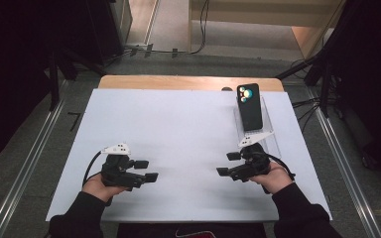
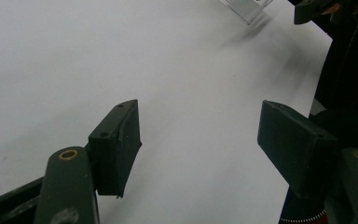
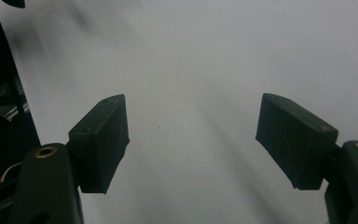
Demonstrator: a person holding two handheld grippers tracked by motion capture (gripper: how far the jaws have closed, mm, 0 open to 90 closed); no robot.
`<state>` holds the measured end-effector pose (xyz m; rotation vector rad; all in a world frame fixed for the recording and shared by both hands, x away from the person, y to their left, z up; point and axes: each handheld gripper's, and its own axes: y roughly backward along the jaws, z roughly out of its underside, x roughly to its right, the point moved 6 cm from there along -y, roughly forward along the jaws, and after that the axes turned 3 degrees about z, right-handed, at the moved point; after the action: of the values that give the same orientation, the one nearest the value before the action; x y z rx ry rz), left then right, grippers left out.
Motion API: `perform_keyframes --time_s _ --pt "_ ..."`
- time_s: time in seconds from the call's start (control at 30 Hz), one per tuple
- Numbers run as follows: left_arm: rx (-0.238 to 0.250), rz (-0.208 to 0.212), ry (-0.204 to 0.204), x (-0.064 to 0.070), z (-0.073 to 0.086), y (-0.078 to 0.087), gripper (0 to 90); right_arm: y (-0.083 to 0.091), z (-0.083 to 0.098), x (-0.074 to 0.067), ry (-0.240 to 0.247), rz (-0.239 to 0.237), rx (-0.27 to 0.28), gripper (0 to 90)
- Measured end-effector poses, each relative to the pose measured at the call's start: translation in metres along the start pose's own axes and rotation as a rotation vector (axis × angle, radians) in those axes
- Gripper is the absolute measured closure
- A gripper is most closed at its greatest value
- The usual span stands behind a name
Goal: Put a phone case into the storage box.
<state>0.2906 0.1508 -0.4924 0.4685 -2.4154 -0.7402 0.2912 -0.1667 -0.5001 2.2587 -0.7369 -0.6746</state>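
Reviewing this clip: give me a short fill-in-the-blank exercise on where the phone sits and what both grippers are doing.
1. The black phone leans upright in a clear ____ at the table's far right.
2. The left gripper has its jaws ____, with nothing between them.
3. The right gripper points toward the person's ____ side, over the white table.
4. The phone's ____ faces the high view.

Missing words: stand; open; left; back

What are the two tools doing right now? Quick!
Left tool: open, holding nothing, over the white table.
Right tool: open, holding nothing.
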Motion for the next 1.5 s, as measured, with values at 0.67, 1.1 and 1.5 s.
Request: perform_keyframes --time_s 0.67,1.1,1.5 --pt "-0.004 0.021 0.011 0.003 0.006 -0.001 30.1 0.017 0.038 0.005 -0.022 0.015 -0.032 23.3" --pt "-0.001 0.031 0.021 0.005 0.011 0.0 30.3 0.025 0.054 0.013 -0.051 0.018 -0.044 22.8" --pt "-0.021 0.022 0.019 0.002 0.013 -0.002 30.2 0.023 0.058 0.024 -0.045 0.05 -0.044 22.7"
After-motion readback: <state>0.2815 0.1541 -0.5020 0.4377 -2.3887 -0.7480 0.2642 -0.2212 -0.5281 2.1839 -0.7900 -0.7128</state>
